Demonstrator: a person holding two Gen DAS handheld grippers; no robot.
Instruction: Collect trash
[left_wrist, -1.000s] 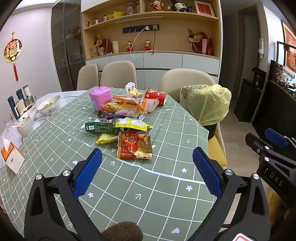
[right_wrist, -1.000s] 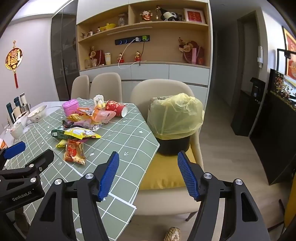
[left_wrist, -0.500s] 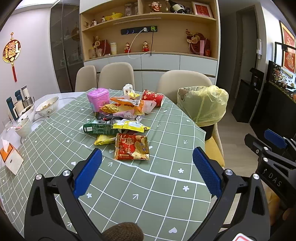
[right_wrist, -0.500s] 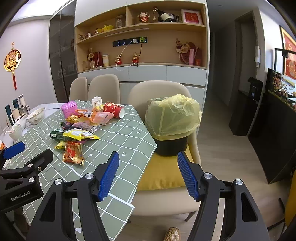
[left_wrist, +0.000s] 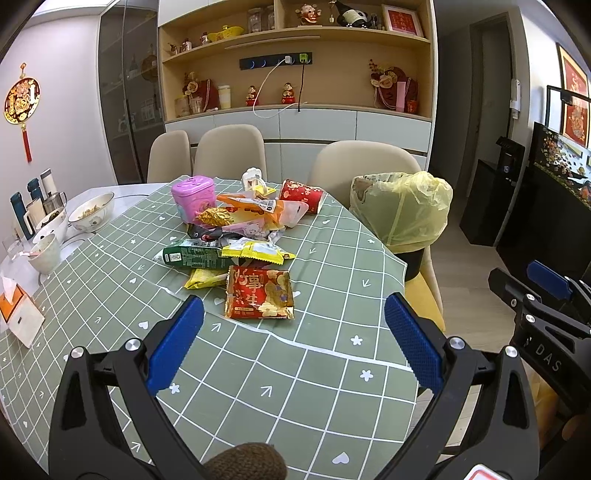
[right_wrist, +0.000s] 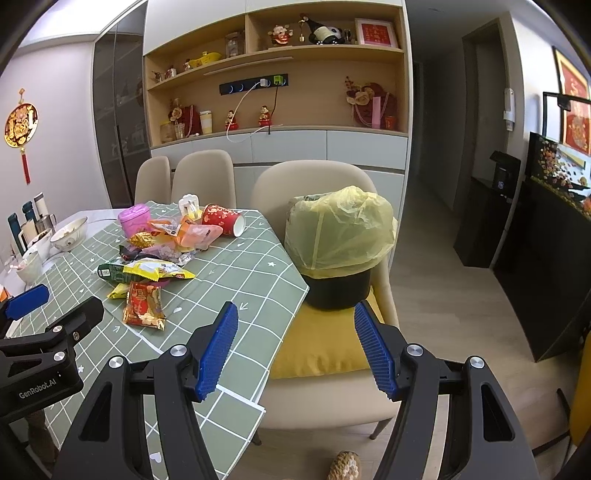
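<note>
A pile of snack wrappers lies mid-table on the green checked cloth (left_wrist: 258, 369). Nearest me is a red and gold packet (left_wrist: 260, 297), also in the right wrist view (right_wrist: 142, 304). Behind it lie a yellow packet (left_wrist: 258, 251), a green carton (left_wrist: 192, 256), a pink box (left_wrist: 192, 197) and a red paper cup (left_wrist: 301, 195) on its side. A black bin with a yellow bag (left_wrist: 404, 218) stands on a chair (right_wrist: 332, 343) at the table's right. My left gripper (left_wrist: 293, 339) is open just short of the red packet. My right gripper (right_wrist: 297, 343) is open above the chair seat.
Bowls (left_wrist: 90, 212), cups and bottles (left_wrist: 22, 210) stand at the table's left edge, with a tissue box (left_wrist: 16, 308) nearer me. Two more beige chairs (left_wrist: 229, 151) stand behind the table. A dark cabinet (right_wrist: 546, 251) lines the right wall.
Both grippers have shifted slightly, with the left one a little closer to the red packet. Both stay open and empty.
</note>
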